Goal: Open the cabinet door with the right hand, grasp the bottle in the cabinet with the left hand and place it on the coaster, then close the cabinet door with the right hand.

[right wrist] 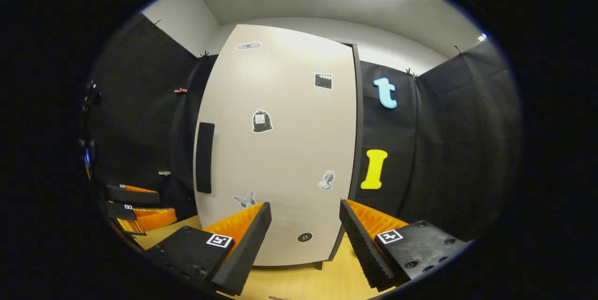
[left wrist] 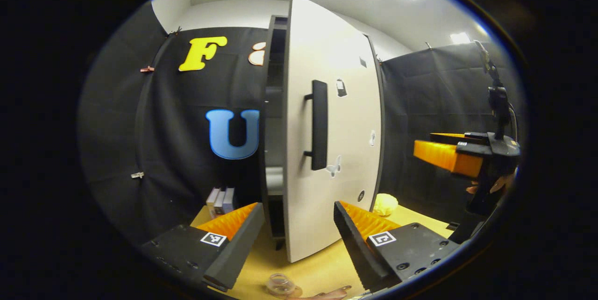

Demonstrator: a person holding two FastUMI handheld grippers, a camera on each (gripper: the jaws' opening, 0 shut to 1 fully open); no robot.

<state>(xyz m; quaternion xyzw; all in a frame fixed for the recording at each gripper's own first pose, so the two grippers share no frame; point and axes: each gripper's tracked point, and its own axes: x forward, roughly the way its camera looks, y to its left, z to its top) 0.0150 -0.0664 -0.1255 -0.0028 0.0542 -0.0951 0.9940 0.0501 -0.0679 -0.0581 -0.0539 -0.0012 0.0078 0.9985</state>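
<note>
- Your tabletop (left wrist: 322,267) is smooth yellow wood, walled by black cloth under a white ceiling.
- One cabinet door (left wrist: 327,150), flat matte white with one black bar handle (left wrist: 319,125), stands partly ajar.
- Your left gripper (left wrist: 294,234) and right gripper (right wrist: 303,237) both hold ridged orange fingers (right wrist: 243,225) spread wide, gripping nothing.
- I can't make out the bottle inside.

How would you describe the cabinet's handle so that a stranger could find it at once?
Start at the tall cabinet with the pale beige door standing on the yellow wooden table. Near the door's free edge, at mid height, sits the long black vertical bar handle. Unlike the small flat stickers scattered nearby, it stands off the door.
</note>
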